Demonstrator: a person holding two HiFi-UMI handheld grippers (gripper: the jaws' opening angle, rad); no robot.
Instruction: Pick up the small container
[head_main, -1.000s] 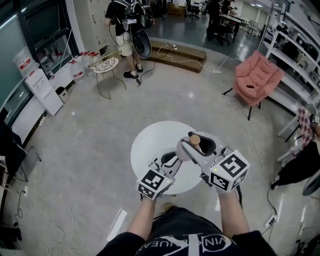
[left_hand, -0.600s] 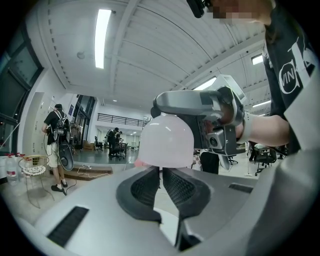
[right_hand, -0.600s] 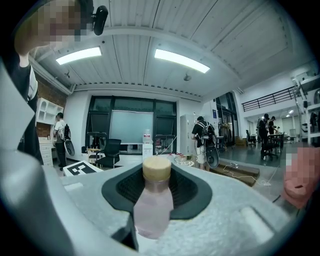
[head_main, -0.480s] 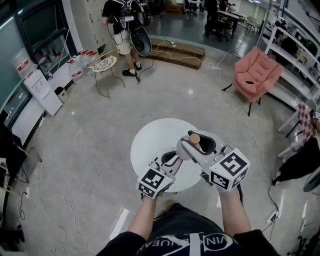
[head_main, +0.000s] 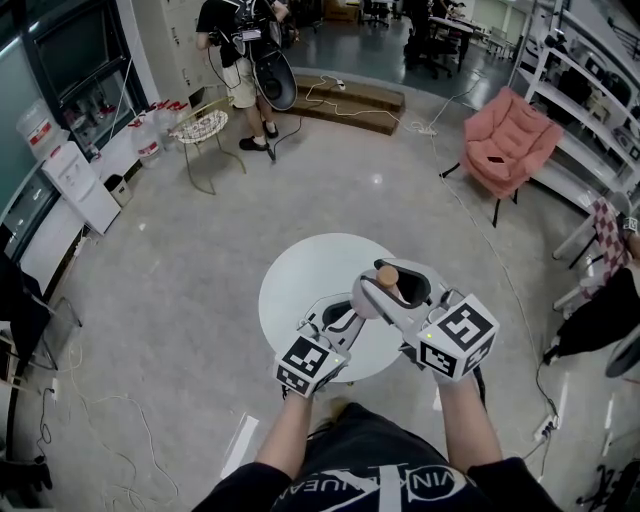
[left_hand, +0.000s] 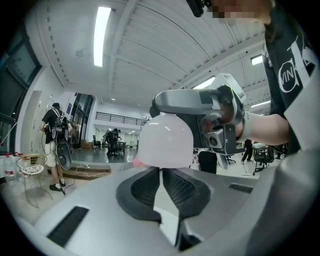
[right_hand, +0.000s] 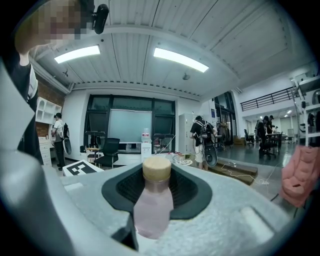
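Tan-capped small container (right_hand: 153, 207) in right hand-held gripper (right_hand: 157, 189)

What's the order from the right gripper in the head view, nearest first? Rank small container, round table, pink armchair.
1. small container, between the right gripper's jaws.
2. round table, just below it.
3. pink armchair, far upper right.

Floor: pale grey (head_main: 180, 270), polished and mottled, with loose cables (head_main: 110, 410) trailing across it.
Bench: a round white top (head_main: 300, 285) stood in the open middle of the room.
Seating: a pink armchair (head_main: 512, 148) sat at the right, and a wire-frame chair (head_main: 207, 130) at the back left.
Left wall: dark glazed panels (head_main: 85, 50) ran along it, with a white water dispenser (head_main: 78, 182) below them.
Right side: white shelving (head_main: 590, 100) lined it.
Back: a low wooden platform (head_main: 350, 100) lay there, and a person (head_main: 235, 50) stood near it.
Ceiling: white ribbed panels (right_hand: 150, 25) carried long strip lights (right_hand: 181, 60).
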